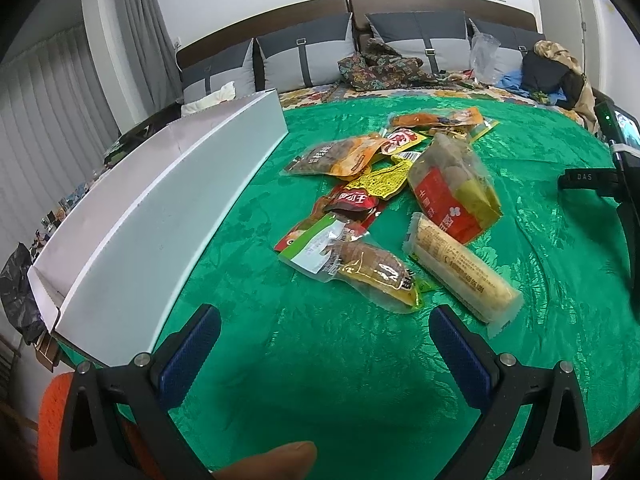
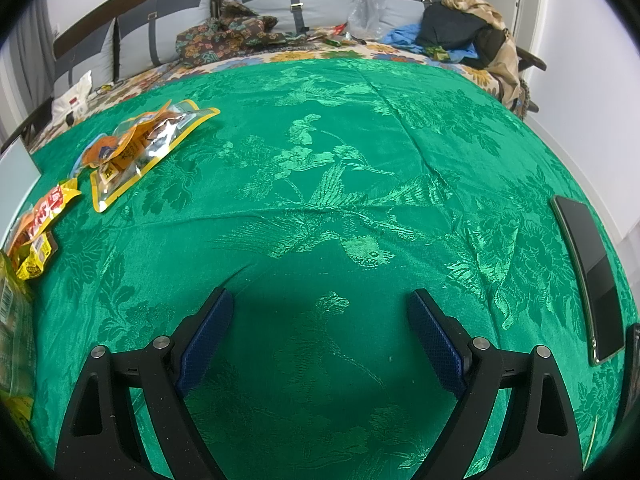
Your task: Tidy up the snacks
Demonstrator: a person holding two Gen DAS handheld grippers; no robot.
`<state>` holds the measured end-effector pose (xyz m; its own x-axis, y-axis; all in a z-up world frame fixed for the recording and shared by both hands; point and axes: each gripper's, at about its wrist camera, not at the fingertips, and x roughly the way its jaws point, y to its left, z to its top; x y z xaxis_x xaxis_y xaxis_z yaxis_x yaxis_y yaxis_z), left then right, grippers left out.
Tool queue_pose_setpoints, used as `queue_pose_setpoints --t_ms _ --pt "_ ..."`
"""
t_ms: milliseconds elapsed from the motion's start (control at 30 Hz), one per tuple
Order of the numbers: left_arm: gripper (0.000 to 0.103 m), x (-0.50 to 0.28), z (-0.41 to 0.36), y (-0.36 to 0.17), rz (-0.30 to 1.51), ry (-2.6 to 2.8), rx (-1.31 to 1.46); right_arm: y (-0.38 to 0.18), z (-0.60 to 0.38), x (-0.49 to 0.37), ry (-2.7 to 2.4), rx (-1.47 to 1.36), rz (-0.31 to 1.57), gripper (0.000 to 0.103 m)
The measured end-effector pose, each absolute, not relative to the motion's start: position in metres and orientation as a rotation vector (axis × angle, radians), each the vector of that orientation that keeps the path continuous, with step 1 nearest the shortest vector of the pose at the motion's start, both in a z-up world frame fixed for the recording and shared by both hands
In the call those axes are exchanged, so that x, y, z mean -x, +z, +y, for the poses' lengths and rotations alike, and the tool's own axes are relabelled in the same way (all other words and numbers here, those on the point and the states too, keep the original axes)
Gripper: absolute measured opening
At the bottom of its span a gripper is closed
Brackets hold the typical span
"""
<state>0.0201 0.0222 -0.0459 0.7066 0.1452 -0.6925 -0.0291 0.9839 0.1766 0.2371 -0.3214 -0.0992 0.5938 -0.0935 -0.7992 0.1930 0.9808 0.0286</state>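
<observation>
Roughly nine snack packets (image 1: 392, 204), one white box (image 1: 160, 216)

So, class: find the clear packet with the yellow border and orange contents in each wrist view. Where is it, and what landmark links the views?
Left wrist view: yellow-bordered packet at the far end of the snack pile, upper centre.
Right wrist view: same packet at upper left, on the green cloth.
Shared landmark: the floral fabric heap against the grey cushions.

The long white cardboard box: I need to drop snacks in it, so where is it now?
In the left wrist view, the long white cardboard box lies open on the green patterned cloth, left of the pile of snack packets.
</observation>
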Motion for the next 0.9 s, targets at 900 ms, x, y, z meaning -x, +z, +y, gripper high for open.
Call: queue_pose_setpoints --t_ms 900 --pt "0.103 -0.031 0.041 -0.061 0.845 0.134 -0.103 -0.099 -0.321 -0.237 -0.167 -0.117 0.921 0.092"
